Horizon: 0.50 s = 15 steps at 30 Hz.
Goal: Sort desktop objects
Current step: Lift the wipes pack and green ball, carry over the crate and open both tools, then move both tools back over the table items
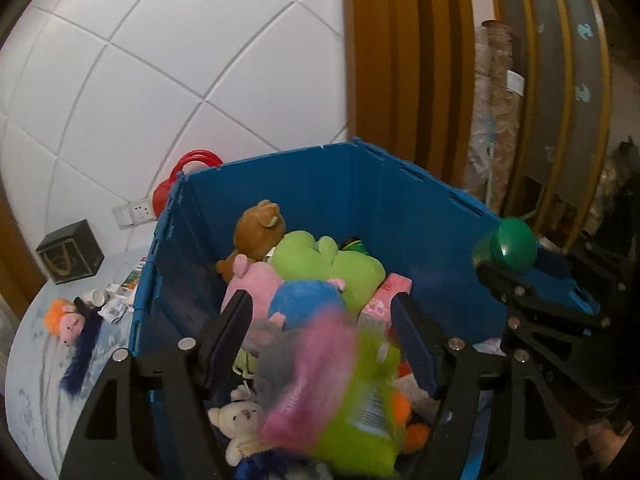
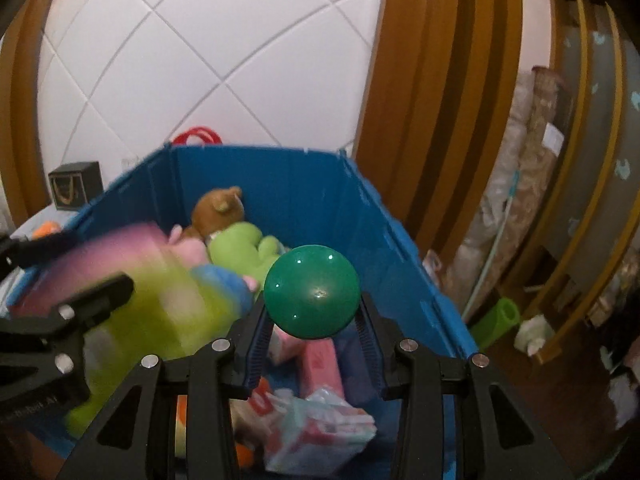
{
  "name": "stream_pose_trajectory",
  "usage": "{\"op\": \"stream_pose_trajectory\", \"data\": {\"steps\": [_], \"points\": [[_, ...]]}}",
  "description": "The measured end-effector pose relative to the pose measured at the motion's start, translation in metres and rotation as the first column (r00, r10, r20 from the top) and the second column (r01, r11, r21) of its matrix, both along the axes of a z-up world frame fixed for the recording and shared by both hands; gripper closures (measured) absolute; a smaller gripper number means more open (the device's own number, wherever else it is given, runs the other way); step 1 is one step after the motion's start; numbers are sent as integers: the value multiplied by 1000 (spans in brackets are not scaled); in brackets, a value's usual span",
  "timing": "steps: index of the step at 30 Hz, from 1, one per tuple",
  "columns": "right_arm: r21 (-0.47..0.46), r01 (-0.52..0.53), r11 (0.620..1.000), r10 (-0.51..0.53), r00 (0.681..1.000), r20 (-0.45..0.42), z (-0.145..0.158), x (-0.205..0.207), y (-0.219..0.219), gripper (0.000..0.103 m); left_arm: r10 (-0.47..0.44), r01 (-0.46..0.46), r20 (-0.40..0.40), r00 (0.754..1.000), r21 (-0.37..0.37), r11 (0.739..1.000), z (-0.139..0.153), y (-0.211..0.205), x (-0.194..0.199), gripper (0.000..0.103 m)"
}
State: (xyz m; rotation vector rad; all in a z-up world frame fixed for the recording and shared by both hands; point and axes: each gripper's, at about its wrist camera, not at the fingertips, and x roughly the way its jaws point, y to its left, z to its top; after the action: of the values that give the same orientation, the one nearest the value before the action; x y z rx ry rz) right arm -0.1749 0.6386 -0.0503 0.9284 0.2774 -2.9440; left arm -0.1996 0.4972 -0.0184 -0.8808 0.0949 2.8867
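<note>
Ball point(image 2: 312, 291), green and glossy, sits gripped between the right fingers point(image 2: 365, 322), held above the open blue bin point(image 2: 304, 184) and a little inside its right wall. Being round, it has no long axis to line up; what counts is that the bin's floor lies straight below and ahead of it, so a release here would likely drop it among the soft toys. The right gripper point(image 2: 314, 320) is the one that matters for that move.

The left gripper point(image 1: 322, 340) hangs over the near-left part of the bin with its fingers spread apart. A blurred green-and-pink bottle point(image 1: 352, 392) shows between and below them, seemingly loose rather than pinched. A doll point(image 1: 70, 322) lies on the bench point(image 1: 36, 400) outside the bin's left wall, nearer the left gripper.
</note>
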Motion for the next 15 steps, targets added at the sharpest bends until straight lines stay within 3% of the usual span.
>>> {"op": "stream_pose_trajectory", "data": {"steps": [4, 6, 8, 10, 15], "points": [[-5, -13, 1000, 13, 1000, 15, -7, -4, 7, 59, 21, -20, 38, 999, -10, 1000, -4, 1, -5, 26], [-15, -16, 1000, 17, 1000, 13, -7, -5, 10, 45, 28, -26, 45, 999, -26, 999, -5, 3, -5, 25], [-26, -23, 999, 23, 1000, 9, -7, -4, 11, 15, 31, -29, 51, 998, -38, 999, -7, 4, -5, 24], [-19, -33, 999, 33, 999, 3, -5, -1, 9, 4, 40, -37, 59, 997, -52, 998, -10, 5, -6, 24], [-7, -37, 999, 37, 999, 8, -4, 9, 11, 1, 33, -30, 58, 998, -45, 999, -10, 2, 0, 24]]}}
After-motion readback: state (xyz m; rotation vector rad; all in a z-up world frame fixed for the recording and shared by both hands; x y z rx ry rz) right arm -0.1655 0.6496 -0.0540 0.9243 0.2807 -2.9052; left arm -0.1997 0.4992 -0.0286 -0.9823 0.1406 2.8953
